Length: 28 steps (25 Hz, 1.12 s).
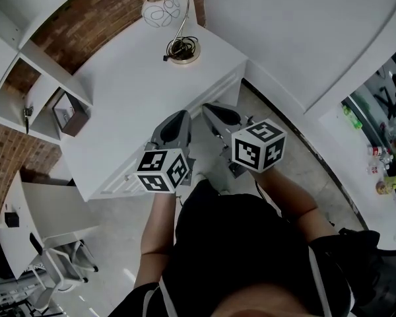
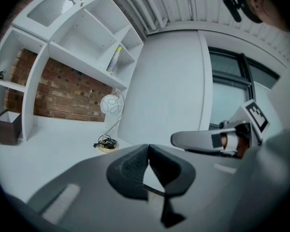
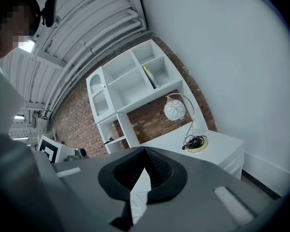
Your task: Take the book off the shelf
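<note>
Both tools are empty. The left gripper [image 2: 148, 147] has its jaws closed tip to tip with nothing between them, and the right gripper [image 3: 145, 150] is pinched shut the same way. So I must open one before anything else. The book [image 2: 114, 59] is a slim yellow-green volume in an upper cubby of the white shelf unit [image 2: 75, 57], high above and ahead of both jaw sets, and well apart from them. From the left gripper it lies up and to the left. From the right gripper it lies almost straight above the jaw line [image 3: 150, 76]. It stands on end and leans, so its long axis runs nearly vertical, with the thin edge towards me. I judge the left gripper slightly nearer, since the shelves lie off to that side. The desk [image 1: 138, 91] ahead of the jaws is mostly bare. The lamp [image 3: 175, 109] curves up just below that cubby, so I'd come in above its shade.
</note>
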Available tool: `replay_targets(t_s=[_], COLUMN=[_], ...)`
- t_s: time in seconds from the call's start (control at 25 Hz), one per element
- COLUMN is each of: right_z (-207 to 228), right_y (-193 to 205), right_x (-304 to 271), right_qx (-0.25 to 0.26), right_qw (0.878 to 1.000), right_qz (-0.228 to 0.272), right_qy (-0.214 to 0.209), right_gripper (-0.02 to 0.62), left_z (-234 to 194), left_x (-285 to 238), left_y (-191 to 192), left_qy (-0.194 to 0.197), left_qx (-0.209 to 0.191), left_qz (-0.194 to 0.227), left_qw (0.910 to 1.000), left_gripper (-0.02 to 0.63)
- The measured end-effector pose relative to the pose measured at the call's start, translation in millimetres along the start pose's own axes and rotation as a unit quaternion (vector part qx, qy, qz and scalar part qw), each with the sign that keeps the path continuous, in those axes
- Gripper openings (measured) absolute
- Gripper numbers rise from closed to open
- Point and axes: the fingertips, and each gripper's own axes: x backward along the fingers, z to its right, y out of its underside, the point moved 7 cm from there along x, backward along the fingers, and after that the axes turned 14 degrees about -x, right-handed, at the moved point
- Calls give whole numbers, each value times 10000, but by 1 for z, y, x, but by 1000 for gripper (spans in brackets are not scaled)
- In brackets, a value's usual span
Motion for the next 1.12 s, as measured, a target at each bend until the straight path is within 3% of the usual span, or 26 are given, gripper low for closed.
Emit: replay_targets(t_s=[0.36,1.12], right_z=[12,29], right_y=[-12,-62], right_x=[-27,-148], right_qx=[100,135], right_qw=[9998,9998], right_qz=[-91,-134], right_qy=[136,78], right_gripper=[-2,-2], left_z=[-25,-136], left_x=[-25,-87], left_y=[-4,-22], left_qy=[18,-38], left_qx=[113,172], left_qz=[12,29], left_qw=[9999,9998], left_gripper=[6,6])
